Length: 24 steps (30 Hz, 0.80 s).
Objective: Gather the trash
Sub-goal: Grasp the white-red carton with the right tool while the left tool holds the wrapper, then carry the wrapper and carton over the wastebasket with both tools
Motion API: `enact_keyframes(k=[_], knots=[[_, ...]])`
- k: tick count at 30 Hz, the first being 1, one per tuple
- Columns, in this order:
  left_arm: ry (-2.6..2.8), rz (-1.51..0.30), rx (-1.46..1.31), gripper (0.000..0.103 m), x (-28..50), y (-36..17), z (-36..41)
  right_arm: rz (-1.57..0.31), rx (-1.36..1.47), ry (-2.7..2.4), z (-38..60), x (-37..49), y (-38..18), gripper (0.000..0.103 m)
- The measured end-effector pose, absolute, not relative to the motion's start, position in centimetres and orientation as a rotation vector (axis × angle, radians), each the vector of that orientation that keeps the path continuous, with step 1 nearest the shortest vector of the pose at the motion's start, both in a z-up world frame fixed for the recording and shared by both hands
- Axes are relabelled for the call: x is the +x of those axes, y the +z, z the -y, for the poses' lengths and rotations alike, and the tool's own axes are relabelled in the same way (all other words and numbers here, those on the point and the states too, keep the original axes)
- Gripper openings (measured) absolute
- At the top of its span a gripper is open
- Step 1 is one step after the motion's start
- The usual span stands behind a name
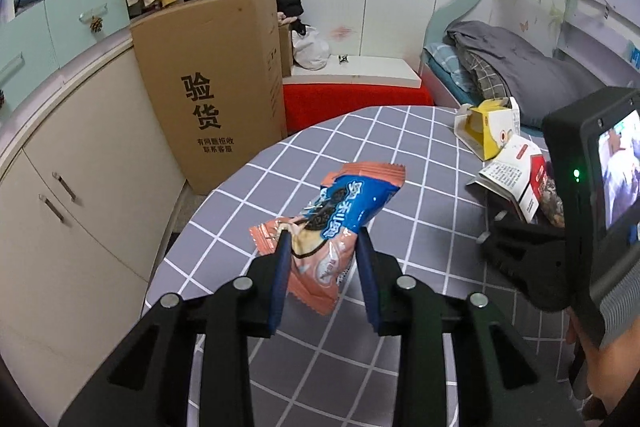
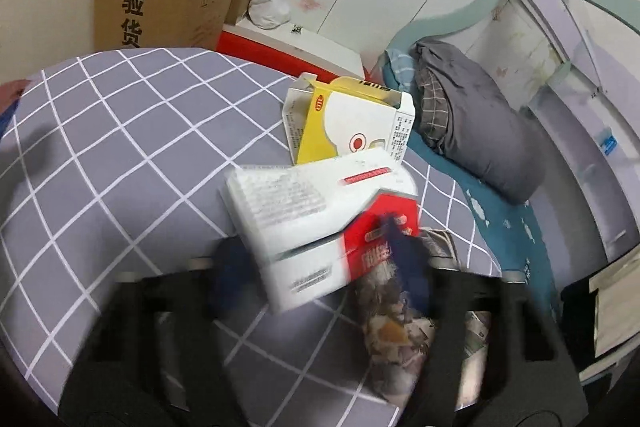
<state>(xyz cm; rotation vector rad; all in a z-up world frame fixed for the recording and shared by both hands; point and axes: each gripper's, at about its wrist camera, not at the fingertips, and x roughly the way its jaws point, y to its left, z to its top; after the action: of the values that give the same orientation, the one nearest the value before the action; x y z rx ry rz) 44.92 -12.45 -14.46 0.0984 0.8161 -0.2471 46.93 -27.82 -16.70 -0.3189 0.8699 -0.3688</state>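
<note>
A pink and blue snack wrapper [image 1: 340, 223] hangs a little above the grey checked tablecloth [image 1: 400, 147], with my left gripper [image 1: 323, 235] shut on its lower half. In the right wrist view, which is blurred, my right gripper [image 2: 316, 259] is shut on a white and red carton [image 2: 304, 219] that sits tilted near the table's right edge. Its blue fingers [image 2: 406, 259] press the carton's sides. An opened yellow and white box [image 2: 348, 123] lies just behind the carton. A dark printed bag [image 2: 388, 327] lies under the carton's near end.
A tall cardboard box [image 1: 216, 79] stands on the floor left of the table beside a cream cabinet [image 1: 60, 207]. Behind the table is a red stool with a white board [image 1: 352, 79]. A bed with a grey blanket [image 1: 520, 67] runs along the right.
</note>
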Motion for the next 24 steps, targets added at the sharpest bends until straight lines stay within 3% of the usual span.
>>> enact_keyframes(k=[7,24], knots=[[-0.245,-0.814,0.058,0.031,44.4,-14.2,11.2,-0.771,-0.227,-0.332,28.7,44.0,-13.6,0.007],[-0.152,-0.772,-0.040,0.031,38.3,-11.2,2.0,-0.681,0.035,0.046,19.6,35.3,-6.2,0.007]])
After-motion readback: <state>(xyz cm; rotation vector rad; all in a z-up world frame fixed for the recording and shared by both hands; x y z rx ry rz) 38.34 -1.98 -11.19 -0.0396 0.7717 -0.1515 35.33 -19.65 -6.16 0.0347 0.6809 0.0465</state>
